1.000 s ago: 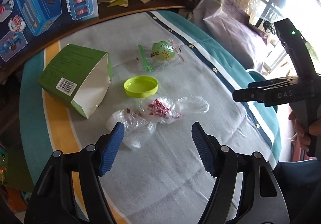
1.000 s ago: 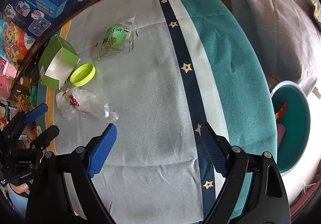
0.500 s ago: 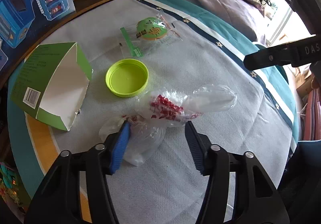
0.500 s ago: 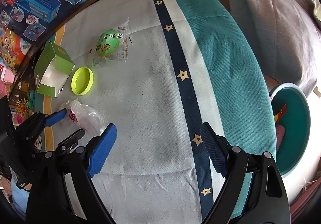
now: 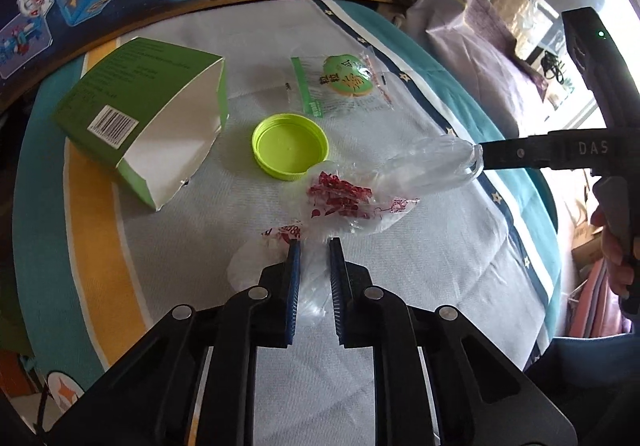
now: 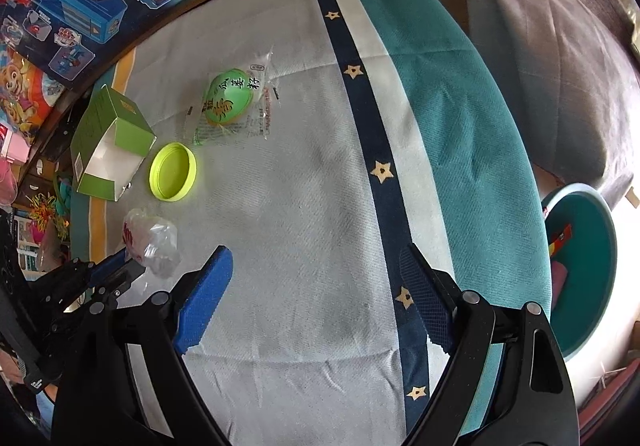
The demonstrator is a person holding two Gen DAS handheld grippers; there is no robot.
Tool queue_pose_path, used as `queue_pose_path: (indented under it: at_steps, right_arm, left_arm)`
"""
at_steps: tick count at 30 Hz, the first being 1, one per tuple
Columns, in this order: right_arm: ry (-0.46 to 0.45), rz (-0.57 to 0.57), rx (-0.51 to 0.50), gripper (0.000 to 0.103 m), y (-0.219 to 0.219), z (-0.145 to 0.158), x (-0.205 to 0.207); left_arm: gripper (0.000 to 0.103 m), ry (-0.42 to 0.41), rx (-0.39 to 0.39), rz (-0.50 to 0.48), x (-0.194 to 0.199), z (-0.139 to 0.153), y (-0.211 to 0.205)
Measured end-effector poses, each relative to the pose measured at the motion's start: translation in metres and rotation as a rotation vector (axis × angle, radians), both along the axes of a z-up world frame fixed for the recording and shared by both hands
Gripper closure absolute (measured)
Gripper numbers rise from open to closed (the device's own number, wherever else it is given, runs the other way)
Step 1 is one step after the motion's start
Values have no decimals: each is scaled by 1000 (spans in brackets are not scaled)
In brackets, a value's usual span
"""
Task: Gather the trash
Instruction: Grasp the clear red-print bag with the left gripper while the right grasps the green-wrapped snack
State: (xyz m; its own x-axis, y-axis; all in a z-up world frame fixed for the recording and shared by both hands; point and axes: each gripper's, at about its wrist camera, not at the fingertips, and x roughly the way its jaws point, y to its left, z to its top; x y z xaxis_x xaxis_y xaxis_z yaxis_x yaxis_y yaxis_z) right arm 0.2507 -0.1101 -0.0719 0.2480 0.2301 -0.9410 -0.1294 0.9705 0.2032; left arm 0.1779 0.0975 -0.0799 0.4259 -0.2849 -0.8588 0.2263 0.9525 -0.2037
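Bottom centre of left wrist view: left gripper point(image 5: 314, 246) closing, clear plastic bag point(image 5: 360, 194) bunched between pads, on table point(image 5: 420, 286). Just beyond: lime lid point(image 5: 290, 146), green carton point(image 5: 136, 118) upper left, wrapped green snack point(image 5: 348, 80) farther. Right gripper point(image 6: 316, 278) spread wide, nothing between fingers.

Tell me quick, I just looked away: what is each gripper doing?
Left gripper: jaws closing on the clear plastic bag.
Right gripper: open, holding nothing.
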Motion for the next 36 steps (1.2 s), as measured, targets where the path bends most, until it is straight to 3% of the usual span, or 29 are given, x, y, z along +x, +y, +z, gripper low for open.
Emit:
queue_pose_path:
  at_steps: [7,11,19,20,21,22,24,30,36]
  right_arm:
    - [-52,50,46,21,30,1,47]
    - [-65,76,73,21,41,-11,71]
    - [-78,110,116,22,56,-36,104]
    - [-84,120,119,32,58,-37,103]
    - [-93,133,109,51,60,-37,102]
    - [-99,148,101,52,62,-35,99]
    - [-90,169,108,67,63,-33,93]
    - [-118,150,107,76,44,-12,68]
    - [-148,99,131,77,9,10,40]
  left_arm:
    - [88,-33,-43,111,0,17,24]
    - [88,-60,-29,110,7,20,15]
    - [88,-24,-52,141,25,8,18]
    - [88,-19,-52,143,26,7,18]
    - [88,-13,-49,146,28,5,17]
    - [88,-8,-48,149,29,4,17]
    - [88,-3,-46,155,29,2,16]
    - [88,-11,-39,152,23,8,6]
    - [88,-29,-35,133,12,19,-12]
